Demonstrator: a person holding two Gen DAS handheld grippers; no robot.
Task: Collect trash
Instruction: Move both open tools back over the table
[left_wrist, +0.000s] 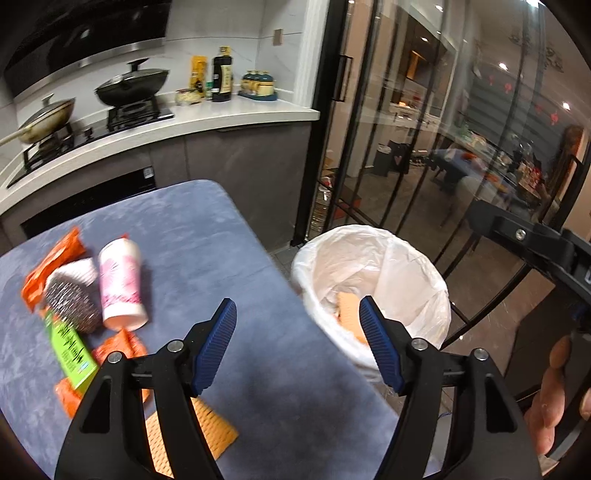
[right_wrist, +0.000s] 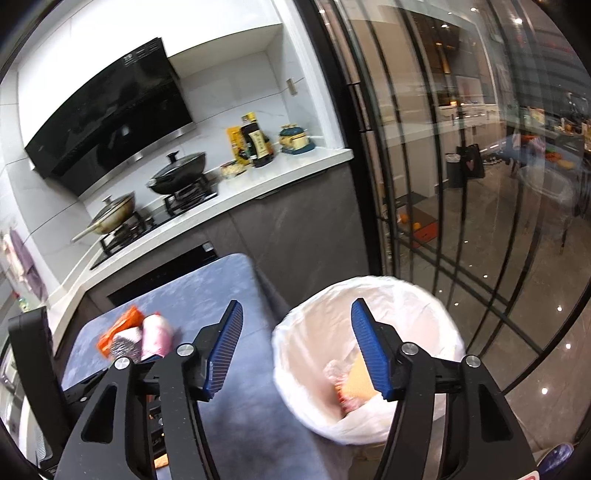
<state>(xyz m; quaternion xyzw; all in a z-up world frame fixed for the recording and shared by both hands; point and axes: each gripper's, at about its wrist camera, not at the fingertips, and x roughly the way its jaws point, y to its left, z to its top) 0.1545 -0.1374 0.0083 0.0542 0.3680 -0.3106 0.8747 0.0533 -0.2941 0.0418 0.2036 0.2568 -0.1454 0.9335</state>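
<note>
Trash waits on the blue desk (left_wrist: 207, 236): a pink-and-white cup (left_wrist: 122, 284) lies on its side at about 9 o'clock from the left gripper (left_wrist: 297, 317), touching a steel scourer (left_wrist: 72, 302). Orange wrappers (left_wrist: 51, 266) lie under and beside them, a green packet (left_wrist: 72, 350) at 8 o'clock, and an orange sponge cloth (left_wrist: 218, 428) sits near the desk edge below the gripper. The left gripper stands wide apart with nothing between its blue pads (left_wrist: 218, 343). The right gripper (right_wrist: 297, 317) is likewise spread and empty, hanging over the gap between desk and bin. The bin (right_wrist: 369, 295), lined with a white bag, stands on the floor at 3 o'clock from the desk, holding an orange cloth (right_wrist: 360, 380) and crumpled wrappers.
</note>
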